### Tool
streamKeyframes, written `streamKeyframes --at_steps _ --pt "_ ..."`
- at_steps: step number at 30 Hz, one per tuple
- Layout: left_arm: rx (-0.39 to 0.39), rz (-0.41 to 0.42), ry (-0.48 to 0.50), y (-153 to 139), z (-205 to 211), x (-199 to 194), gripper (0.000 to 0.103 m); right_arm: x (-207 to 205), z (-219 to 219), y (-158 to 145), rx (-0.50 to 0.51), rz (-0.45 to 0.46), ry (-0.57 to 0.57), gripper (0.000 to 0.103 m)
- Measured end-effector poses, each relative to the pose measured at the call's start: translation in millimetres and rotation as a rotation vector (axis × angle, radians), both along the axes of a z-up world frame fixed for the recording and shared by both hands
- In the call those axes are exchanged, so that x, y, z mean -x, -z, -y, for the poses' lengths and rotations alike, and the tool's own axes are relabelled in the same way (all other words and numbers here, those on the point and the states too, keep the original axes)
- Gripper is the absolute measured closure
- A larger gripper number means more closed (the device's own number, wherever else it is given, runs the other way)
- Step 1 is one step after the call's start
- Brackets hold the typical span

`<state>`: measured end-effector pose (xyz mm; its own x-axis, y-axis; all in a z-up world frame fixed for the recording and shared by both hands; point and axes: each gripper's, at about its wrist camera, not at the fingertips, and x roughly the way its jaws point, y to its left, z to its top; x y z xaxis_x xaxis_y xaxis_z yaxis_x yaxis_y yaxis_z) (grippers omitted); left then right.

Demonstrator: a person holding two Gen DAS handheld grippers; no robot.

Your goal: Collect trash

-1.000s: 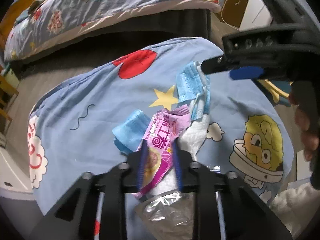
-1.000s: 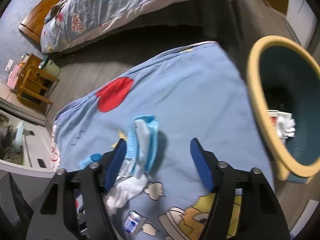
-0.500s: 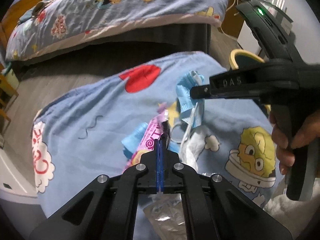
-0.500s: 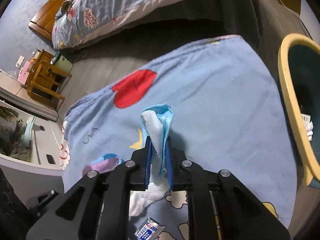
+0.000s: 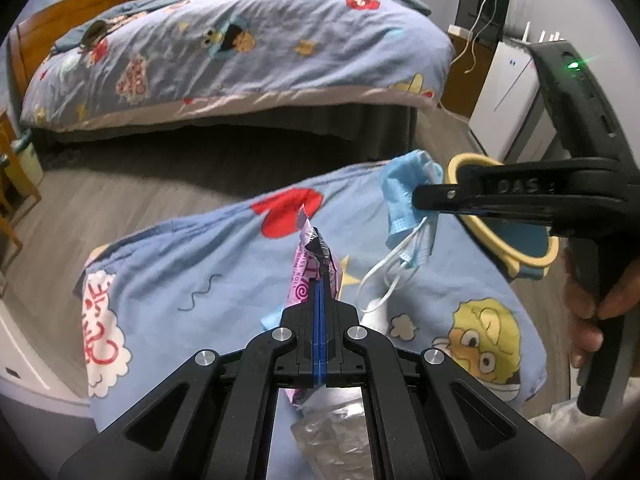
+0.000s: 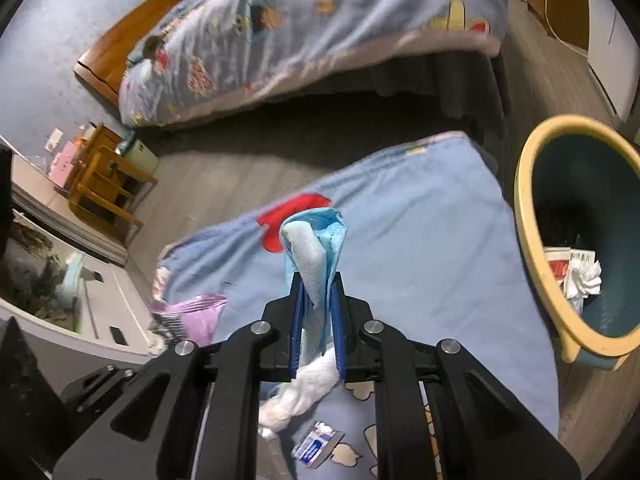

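Note:
My left gripper [image 5: 320, 292] is shut on a pink snack wrapper [image 5: 310, 256], lifted above the blue cartoon bedsheet [image 5: 224, 264]. My right gripper [image 6: 317, 300] is shut on a blue face mask [image 6: 316, 248], also lifted; in the left wrist view the mask [image 5: 404, 200] hangs from that gripper with its white ear loops dangling. The yellow-rimmed blue trash bin [image 6: 576, 236] stands at the right and holds paper scraps. The wrapper also shows in the right wrist view [image 6: 192, 312]. A crumpled white tissue [image 6: 304, 392], a small blue-white packet [image 6: 316, 444] and a clear plastic bag [image 5: 336, 432] lie on the sheet.
A second bed [image 5: 224, 52] with a matching quilt stands across the grey wood floor [image 5: 120, 192]. A wooden stool [image 6: 104, 184] is at the left. A white appliance [image 5: 512, 96] and a wooden cabinet [image 5: 468, 76] stand beyond the bin.
Both grippers closed, the left on the pink wrapper and the right on the blue mask, then rose from the sheet with them. The right gripper moved toward the bin.

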<state>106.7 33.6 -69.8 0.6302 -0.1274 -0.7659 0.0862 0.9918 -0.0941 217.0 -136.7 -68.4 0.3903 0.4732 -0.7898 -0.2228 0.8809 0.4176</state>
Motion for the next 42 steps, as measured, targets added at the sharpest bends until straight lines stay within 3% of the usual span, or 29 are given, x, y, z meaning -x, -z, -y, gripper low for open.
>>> streamKeyframes --at_steps 10,17,26,42 --pt "-0.005 0.050 0.019 -18.0 10.4 -0.9 0.102 18.9 23.7 -43.2 0.042 0.076 0.002 0.091" --pt "-0.015 0.066 0.045 -22.5 21.4 -3.4 0.102 32.6 65.0 -63.7 0.133 0.137 0.021 0.091" --pt "-0.029 0.035 0.043 -11.1 28.8 -8.0 0.102 28.9 86.3 -55.1 0.099 0.106 0.056 0.091" --pt "-0.084 -0.017 0.041 8.5 59.0 -20.2 0.102 13.8 125.9 -62.0 0.111 0.147 0.063 0.091"
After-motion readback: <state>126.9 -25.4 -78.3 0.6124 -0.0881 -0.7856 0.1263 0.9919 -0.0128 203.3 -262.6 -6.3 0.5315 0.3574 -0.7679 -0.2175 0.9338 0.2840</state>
